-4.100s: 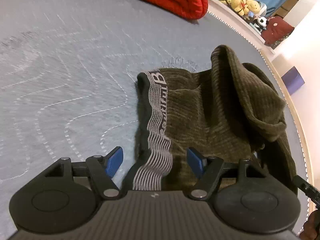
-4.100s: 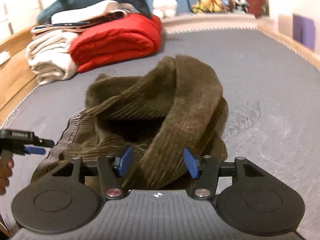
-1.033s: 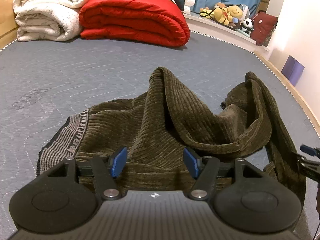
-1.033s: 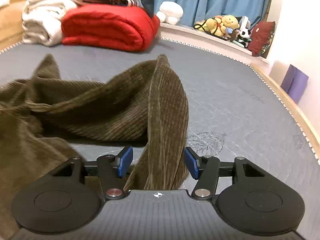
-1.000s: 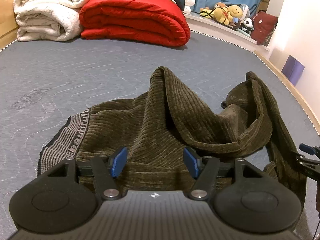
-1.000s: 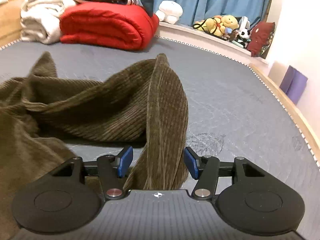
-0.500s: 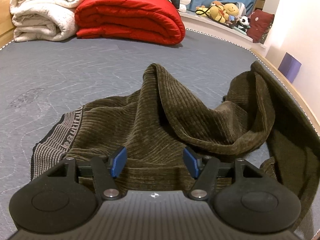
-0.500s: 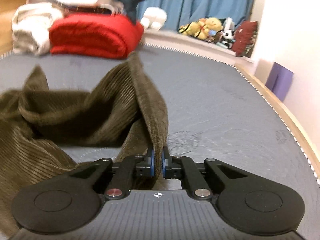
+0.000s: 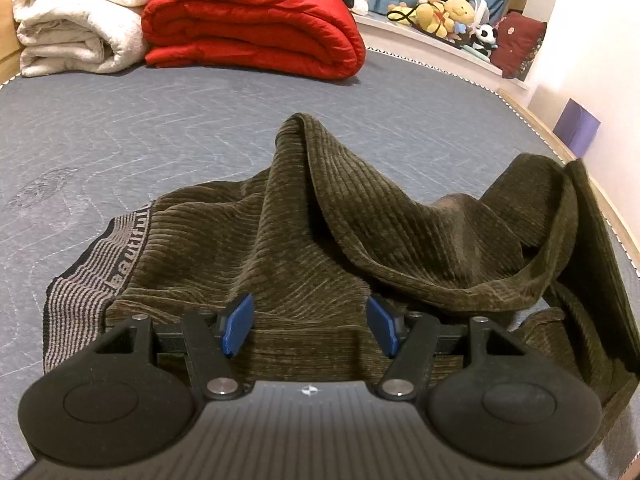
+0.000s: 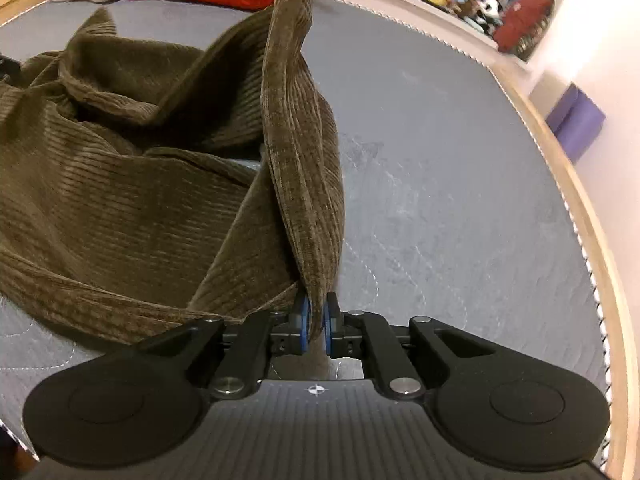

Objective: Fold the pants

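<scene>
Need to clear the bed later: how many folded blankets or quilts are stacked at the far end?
2: a red quilt at the head of the bed, and a white blanket directly left of it, touching. Items lie on top; more bedding may be hidden behind.

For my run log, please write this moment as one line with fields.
step: fold pants | left tongs: open above pants | right tongs: shut on pants fold, lifted | surface: grey quilted bed

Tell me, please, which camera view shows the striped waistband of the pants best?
The left wrist view. There the waistband lies flat at the left of the brown pants, its grey stripes and lettering visible. The right wrist view shows only bunched pant fabric clamped in the right gripper; no waistband appears there.
</scene>
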Demonstrator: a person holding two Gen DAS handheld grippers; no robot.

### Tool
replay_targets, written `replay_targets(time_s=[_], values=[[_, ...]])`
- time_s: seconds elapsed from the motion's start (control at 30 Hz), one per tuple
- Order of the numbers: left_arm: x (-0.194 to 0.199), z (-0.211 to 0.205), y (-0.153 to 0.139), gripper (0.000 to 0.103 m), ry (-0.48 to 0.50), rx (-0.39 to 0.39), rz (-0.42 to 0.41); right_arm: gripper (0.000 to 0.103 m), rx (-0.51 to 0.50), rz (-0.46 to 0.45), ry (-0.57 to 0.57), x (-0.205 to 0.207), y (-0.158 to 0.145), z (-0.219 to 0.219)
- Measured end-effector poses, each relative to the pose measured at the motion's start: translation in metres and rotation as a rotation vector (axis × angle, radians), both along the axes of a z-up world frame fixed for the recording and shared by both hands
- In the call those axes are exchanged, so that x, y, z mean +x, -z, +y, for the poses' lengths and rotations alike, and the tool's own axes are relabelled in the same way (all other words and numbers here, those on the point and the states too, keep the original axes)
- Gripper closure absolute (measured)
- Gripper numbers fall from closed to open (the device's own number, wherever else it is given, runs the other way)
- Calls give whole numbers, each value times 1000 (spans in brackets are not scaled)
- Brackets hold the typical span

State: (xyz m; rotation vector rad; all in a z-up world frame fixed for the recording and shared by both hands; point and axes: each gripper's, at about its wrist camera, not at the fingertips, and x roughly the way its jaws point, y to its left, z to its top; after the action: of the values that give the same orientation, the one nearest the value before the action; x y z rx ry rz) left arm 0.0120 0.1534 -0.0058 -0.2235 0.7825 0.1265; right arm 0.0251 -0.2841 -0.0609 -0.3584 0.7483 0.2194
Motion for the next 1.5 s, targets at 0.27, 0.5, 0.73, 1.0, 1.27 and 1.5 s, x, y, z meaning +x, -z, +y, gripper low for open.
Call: replay_targets(time_s=[0.27,0.5,0.73,1.0,1.27,1.5], values=[[0,-1,3,33,6,6,11,52,246,-221,128,0,-44,-23],[-2,2,2,33,4,-8,10,29,312,-205,186,33,-27,-16],[-5,9,3,33,-10,-12,17,29,298,-128,199,68,1,7],[-6,11,1,33,-10,-21,17,93,314,-56,293,84,21,-8],[-4,-3,-3,33,25,-30,9,96,154,-63,271,47,5,-19],[-4,-18,-9,32,47,-49,-2,103,-67,84,192,-5,24,-28]])
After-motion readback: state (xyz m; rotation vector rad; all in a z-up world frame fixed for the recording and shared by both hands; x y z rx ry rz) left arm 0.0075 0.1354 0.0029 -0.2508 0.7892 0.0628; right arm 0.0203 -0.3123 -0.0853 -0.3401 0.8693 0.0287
